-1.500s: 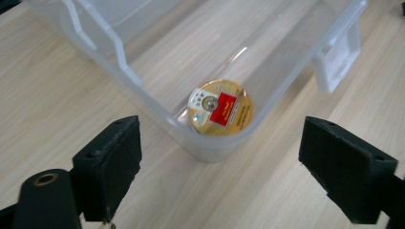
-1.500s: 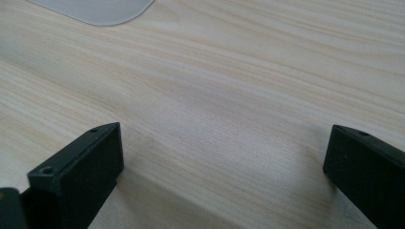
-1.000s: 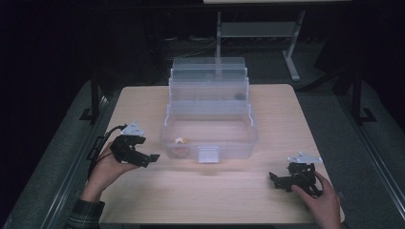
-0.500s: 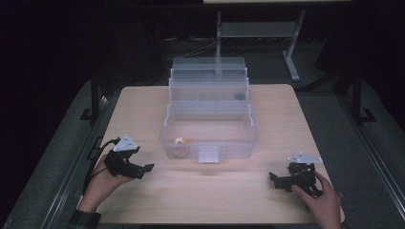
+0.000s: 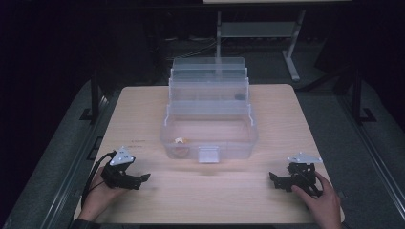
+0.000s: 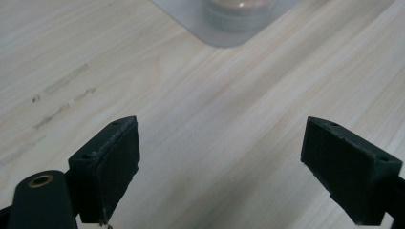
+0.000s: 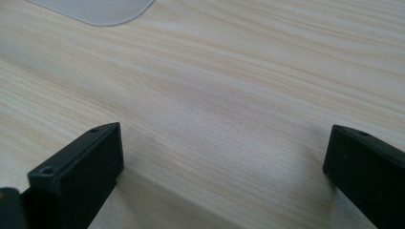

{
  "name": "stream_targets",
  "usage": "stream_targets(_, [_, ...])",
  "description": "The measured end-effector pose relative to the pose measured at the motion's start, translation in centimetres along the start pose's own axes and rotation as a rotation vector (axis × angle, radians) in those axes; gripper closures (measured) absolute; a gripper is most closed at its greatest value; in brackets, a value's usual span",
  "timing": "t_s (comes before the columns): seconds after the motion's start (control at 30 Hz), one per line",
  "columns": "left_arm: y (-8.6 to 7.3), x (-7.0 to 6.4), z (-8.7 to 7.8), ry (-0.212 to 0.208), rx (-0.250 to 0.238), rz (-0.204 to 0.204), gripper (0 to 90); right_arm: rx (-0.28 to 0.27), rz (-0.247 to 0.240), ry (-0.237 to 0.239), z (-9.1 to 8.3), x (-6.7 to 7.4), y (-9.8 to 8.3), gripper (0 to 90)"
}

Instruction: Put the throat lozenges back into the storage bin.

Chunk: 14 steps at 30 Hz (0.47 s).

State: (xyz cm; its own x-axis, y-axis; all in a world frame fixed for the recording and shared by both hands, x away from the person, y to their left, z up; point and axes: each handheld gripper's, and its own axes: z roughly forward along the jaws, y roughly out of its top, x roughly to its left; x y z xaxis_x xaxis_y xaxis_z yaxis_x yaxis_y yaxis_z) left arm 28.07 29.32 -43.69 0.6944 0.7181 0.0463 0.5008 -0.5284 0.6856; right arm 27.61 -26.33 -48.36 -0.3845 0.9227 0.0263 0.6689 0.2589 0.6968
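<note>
A clear plastic tiered box (image 5: pixel 208 119) stands open in the middle of the wooden table (image 5: pixel 138 109). Its front tray holds a small white piece (image 5: pixel 180 140) and a round item (image 5: pixel 180 151), and a dark item (image 5: pixel 239 97) lies in an upper tier. My left gripper (image 5: pixel 142 178) rests near the front left of the table, jaws pointing right, open and holding nothing. In the left gripper view the gripper (image 6: pixel 219 167) faces bare wood, with the box corner (image 6: pixel 229 24) ahead. My right gripper (image 5: pixel 273 178) sits at the front right, open and holding nothing. The right gripper (image 7: pixel 224 171) is over bare wood in its own view.
The box's front latch (image 5: pixel 208 155) faces the person. A metal stand (image 5: pixel 258 33) rises behind the table in the dark. Dark floor surrounds the table edges. Faint pencil marks (image 6: pixel 62 95) show on the wood left of the left gripper.
My left gripper has drawn back toward the front edge and a little left, away from the box. The right gripper has stayed where it was.
</note>
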Motion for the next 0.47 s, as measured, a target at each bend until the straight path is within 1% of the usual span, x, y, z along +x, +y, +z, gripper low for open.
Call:
stream_targets(0.07, [-0.3,0.0,0.0,0.0,0.004,-0.004,12.2,0.0,0.0,0.0,0.0,0.0,0.0,0.0])
stream_targets(0.13, [-0.9,-0.1,0.2,0.003,0.011,-0.011,12.2,0.0,0.001,0.0,0.0,0.0,0.0,0.0])
stream_targets(0.2, [-1.4,-0.1,0.5,0.003,0.033,-0.006,12.2,0.001,0.001,0.0,0.0,0.0,0.0,0.0])
stream_targets(0.23, [-1.8,-0.1,0.7,-0.002,0.041,-0.013,12.2,0.0,0.0,0.0,0.0,0.0,0.0,0.0])
stream_targets(0.33, [-2.0,-0.1,0.8,-0.005,0.048,-0.017,12.2,0.001,0.001,0.0,0.0,0.0,0.0,0.0])
stream_targets(0.37, [-2.2,-0.1,0.9,-0.009,0.049,-0.025,12.2,0.001,0.001,0.0,0.0,0.0,0.0,0.0])
stream_targets(0.47, [-2.4,-0.1,1.2,-0.012,0.056,-0.02,12.2,0.001,0.001,0.0,0.0,0.0,0.0,0.0])
